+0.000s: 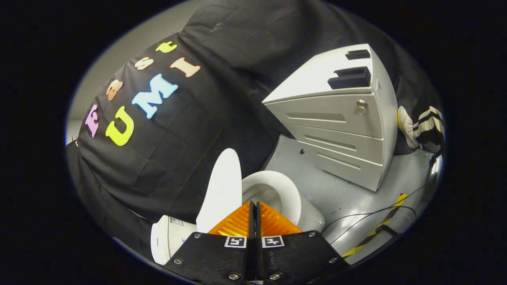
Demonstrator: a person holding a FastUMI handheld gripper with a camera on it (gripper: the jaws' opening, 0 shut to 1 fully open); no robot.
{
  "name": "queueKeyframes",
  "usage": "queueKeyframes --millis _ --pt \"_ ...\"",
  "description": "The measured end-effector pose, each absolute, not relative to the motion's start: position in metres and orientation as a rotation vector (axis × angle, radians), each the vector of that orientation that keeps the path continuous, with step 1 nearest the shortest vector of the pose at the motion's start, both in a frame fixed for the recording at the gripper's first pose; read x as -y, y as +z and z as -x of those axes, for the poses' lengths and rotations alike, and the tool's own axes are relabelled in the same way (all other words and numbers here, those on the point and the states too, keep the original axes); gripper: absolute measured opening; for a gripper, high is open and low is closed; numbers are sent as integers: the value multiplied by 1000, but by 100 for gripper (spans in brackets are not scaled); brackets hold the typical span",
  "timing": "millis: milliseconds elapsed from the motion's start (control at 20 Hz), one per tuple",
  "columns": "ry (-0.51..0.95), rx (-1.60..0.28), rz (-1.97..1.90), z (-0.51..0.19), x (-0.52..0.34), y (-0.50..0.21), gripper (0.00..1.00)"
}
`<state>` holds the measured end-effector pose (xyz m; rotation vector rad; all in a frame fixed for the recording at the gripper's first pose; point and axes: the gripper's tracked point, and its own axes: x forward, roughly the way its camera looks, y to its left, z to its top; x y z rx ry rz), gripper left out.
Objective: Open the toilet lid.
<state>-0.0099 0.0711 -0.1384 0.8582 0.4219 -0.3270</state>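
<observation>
A white toilet stands just ahead of my fingers. Its lid (222, 190) is raised and stands upright, leaning back toward the tank (168, 239). The bowl (277, 190) lies open beside the lid, its rim showing. My gripper (254, 206) is shut, its two orange fingers pressed together with nothing between them. The fingertips sit right in front of the gap between the lid and the bowl; whether they touch either one I cannot tell.
A white drawer cabinet (340, 130) with a keyhole stands beyond the toilet on the grey floor (356, 198). Thin black cables (364, 215) and a yellow-black striped strip (380, 227) lie on the floor near the bowl. A person's shoe (408, 126) shows past the cabinet.
</observation>
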Motion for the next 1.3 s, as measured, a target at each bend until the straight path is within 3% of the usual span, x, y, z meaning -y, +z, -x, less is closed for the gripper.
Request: queueKeyframes --millis 1300 --pt "-187 -290 -538 -4 -148 -13 0"
